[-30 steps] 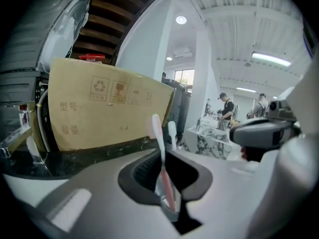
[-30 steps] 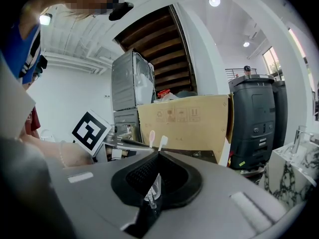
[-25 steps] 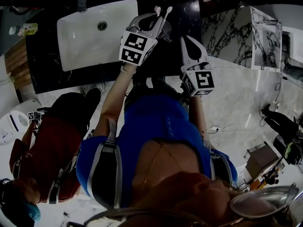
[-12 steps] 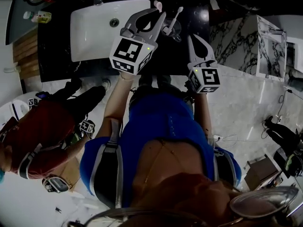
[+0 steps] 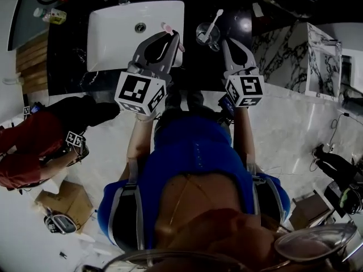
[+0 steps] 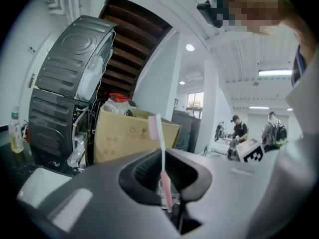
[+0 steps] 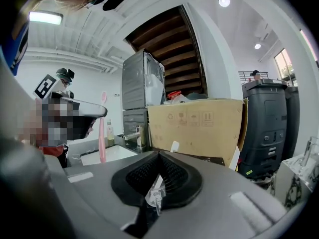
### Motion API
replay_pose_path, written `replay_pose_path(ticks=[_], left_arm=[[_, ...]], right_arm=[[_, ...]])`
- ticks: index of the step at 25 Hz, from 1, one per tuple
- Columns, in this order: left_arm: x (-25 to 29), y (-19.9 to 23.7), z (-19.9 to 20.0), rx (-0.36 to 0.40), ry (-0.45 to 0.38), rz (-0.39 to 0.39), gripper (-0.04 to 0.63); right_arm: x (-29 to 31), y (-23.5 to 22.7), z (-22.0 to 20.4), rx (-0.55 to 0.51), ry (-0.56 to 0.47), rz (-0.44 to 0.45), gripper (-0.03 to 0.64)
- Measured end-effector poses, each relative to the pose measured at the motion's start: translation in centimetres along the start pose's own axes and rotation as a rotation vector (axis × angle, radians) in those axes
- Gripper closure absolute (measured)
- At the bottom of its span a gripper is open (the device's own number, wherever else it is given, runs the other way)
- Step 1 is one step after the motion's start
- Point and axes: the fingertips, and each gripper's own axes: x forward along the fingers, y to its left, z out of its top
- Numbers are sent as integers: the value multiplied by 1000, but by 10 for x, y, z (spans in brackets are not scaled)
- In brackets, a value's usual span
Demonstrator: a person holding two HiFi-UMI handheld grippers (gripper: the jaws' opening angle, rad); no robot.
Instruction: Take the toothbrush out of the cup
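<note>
One pink toothbrush, pinched in my left gripper, hangs clear of the cup toward the counter's back edge; my right gripper is closed, empty; laying it down seems next.

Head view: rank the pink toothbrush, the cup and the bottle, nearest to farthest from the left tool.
1. pink toothbrush: clamped in the left tool.
2. cup: close by, on its right.
3. bottle: far left, past the sink.

place: bathroom mock-up in open hall | cues: sink, cardboard box
</note>
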Motion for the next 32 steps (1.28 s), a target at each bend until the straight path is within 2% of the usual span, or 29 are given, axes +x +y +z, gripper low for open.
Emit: replay_pose_path(ticks=[3, 6, 11, 15, 18, 22, 32], left_arm=[[-13, 3, -1, -1, -7, 24, 581], [-23, -4, -8, -33, -4, 33, 581], [-36, 5, -15, -53, -1, 56, 581], [-41, 10, -20, -61, 7, 75, 581], [-46, 12, -25, -74, 15, 87, 581], [-49, 13, -31, -86, 23, 101, 581], [-49, 13, -32, -85, 29, 86, 581]], right_arm=[[12, 5, 1, -17, -3, 16, 614], [16, 3, -9, -24, 44, 26, 607], [41, 2, -17, 0, 97, 48, 545], [64, -9, -23, 61, 140, 60, 505], [79, -18, -28, 91, 175, 47, 511], [92, -21, -36, 62, 213, 34, 534], [91, -11, -22, 44, 160, 51, 600]])
